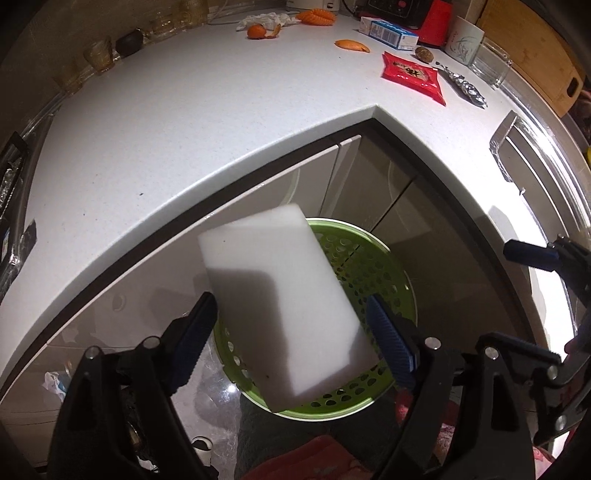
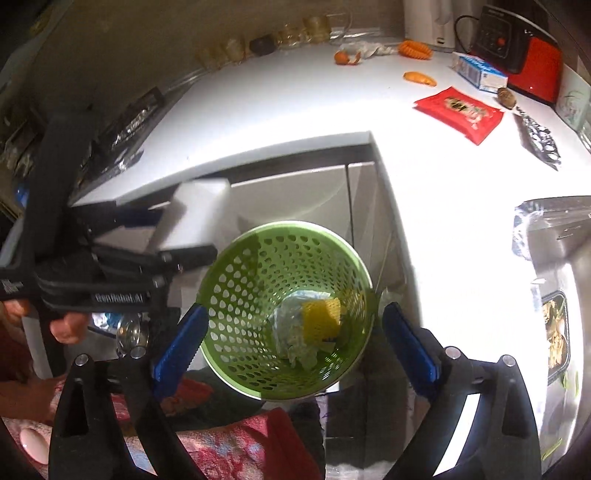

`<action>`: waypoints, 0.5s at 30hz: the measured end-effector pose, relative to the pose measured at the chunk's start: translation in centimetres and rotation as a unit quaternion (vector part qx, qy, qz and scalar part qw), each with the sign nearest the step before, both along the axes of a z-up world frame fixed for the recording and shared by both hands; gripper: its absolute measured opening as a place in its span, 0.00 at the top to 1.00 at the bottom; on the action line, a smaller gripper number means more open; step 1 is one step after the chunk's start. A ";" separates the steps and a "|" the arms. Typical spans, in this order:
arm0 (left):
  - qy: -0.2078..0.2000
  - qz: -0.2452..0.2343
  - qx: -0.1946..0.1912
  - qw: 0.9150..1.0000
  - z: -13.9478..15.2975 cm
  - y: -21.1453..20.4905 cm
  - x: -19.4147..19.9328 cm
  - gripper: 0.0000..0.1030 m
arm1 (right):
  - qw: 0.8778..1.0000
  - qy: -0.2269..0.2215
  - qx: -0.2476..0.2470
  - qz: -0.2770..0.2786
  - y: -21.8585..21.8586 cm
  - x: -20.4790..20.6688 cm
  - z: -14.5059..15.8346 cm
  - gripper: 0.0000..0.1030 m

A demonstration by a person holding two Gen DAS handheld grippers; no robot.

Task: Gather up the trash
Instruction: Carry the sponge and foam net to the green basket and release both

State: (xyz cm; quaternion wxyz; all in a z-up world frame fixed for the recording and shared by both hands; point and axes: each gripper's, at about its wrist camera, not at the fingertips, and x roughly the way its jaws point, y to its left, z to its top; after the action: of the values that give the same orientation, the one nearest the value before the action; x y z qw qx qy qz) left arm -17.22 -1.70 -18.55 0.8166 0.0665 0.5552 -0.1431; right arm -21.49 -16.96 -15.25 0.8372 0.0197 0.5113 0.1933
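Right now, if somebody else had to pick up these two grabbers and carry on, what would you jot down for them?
Left gripper: jaws wide, white foam block between them above the green basket; I cannot tell whether the pads still touch it.
Right gripper: open, nothing in it, over the basket.
Done: a yellow sponge and crumpled wrapping already lie in the basket.
Left on the counter: red packet, orange peels, foil strip, crumpled tissue.
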 end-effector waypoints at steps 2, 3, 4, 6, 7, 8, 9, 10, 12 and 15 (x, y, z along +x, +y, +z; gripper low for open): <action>-0.002 -0.005 -0.001 1.000 0.1 -0.3 -0.2 0.15 | 1.000 -0.007 0.003 -0.007 -0.5 0.1 0.6 0.07; -0.004 -0.008 -0.002 1.000 0.3 -0.4 -0.3 0.14 | 1.000 -0.009 0.004 -0.009 -0.7 0.1 0.8 0.07; -0.004 -0.011 -0.003 1.000 0.4 -0.5 -0.3 0.13 | 1.000 -0.011 0.005 -0.011 -0.9 0.1 1.0 0.07; -0.009 -0.013 -0.003 1.000 0.7 -0.6 -0.3 0.11 | 1.000 -0.014 0.006 -0.013 -1.1 0.1 1.2 0.07; -0.010 -0.013 -0.004 1.000 0.9 -0.7 -0.3 0.10 | 1.000 -0.015 0.007 -0.013 -1.1 0.2 1.3 0.07; -0.011 -0.013 -0.004 1.000 1.0 -0.7 -0.3 0.10 | 1.000 -0.017 0.007 -0.013 -1.1 0.2 1.4 0.07; -0.011 -0.012 -0.006 1.000 1.1 -0.6 -0.2 0.09 | 1.000 -0.017 0.007 -0.013 -1.0 0.3 1.6 0.07; -0.012 -0.012 -0.006 1.000 1.2 -0.5 -0.2 0.08 | 1.000 -0.018 0.008 -0.013 -1.0 0.4 1.6 0.07; -0.014 -0.010 -0.005 1.000 1.4 -0.5 -0.1 0.08 | 1.000 -0.019 0.007 -0.013 -0.8 0.4 1.6 0.07; -0.015 -0.008 -0.004 1.000 1.5 -0.2 0.1 0.08 | 1.000 -0.021 0.007 -0.013 -0.8 0.5 1.8 0.07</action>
State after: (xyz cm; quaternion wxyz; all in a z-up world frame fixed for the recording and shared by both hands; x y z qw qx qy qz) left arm -17.15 -1.93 -17.04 0.8242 0.0696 0.5414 -0.1505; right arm -21.01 -17.75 -13.48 0.8499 0.0286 0.4922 0.1860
